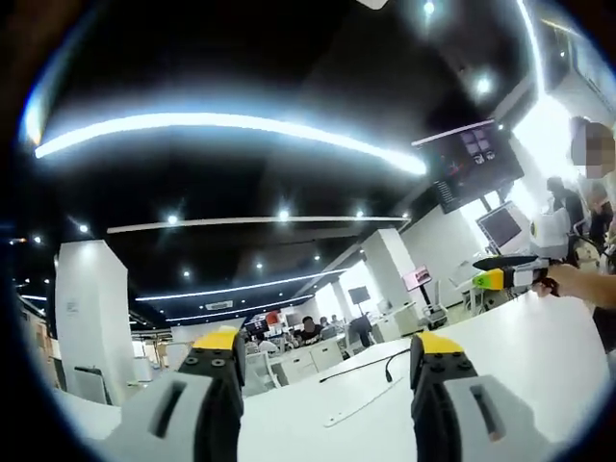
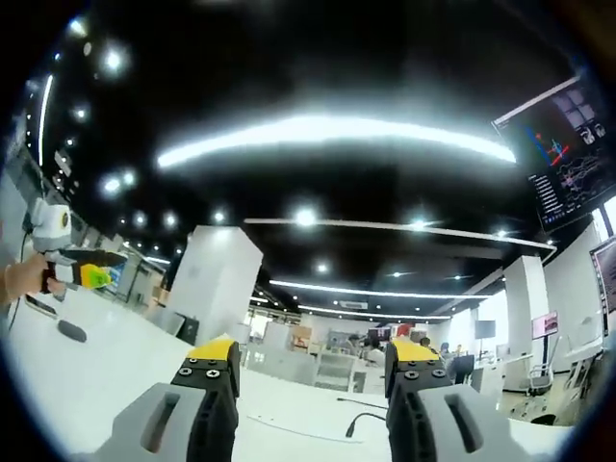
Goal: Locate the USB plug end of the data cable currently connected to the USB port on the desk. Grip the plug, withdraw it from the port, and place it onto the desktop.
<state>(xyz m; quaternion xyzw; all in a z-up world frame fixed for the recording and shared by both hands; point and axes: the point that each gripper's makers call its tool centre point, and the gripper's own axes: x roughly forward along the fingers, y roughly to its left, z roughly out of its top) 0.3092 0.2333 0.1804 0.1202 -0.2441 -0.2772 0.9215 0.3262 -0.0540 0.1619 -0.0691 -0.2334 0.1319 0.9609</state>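
A black data cable [image 1: 364, 365] lies on the white desk [image 1: 520, 356] beyond my left gripper [image 1: 329, 345], ending in a dark plug [image 1: 389, 373] near the right jaw tip. The left gripper's yellow-tipped jaws stand wide apart with nothing between them. At the right edge a hand holds the right gripper [image 1: 493, 278] above the desk. In the right gripper view, the black cable [image 2: 364, 418] lies on the desk [image 2: 96, 375] ahead of my right gripper [image 2: 313, 358], which is open and empty. The left gripper [image 2: 91, 276] shows at the far left. I cannot make out the USB port.
A thin white strip [image 1: 350, 408] lies on the desk between the left jaws. A dark oval object [image 2: 70, 332] rests at the desk's left. A white pillar [image 2: 217, 284], screens [image 1: 472, 164] and seated people [image 1: 308, 330] stand beyond the desk.
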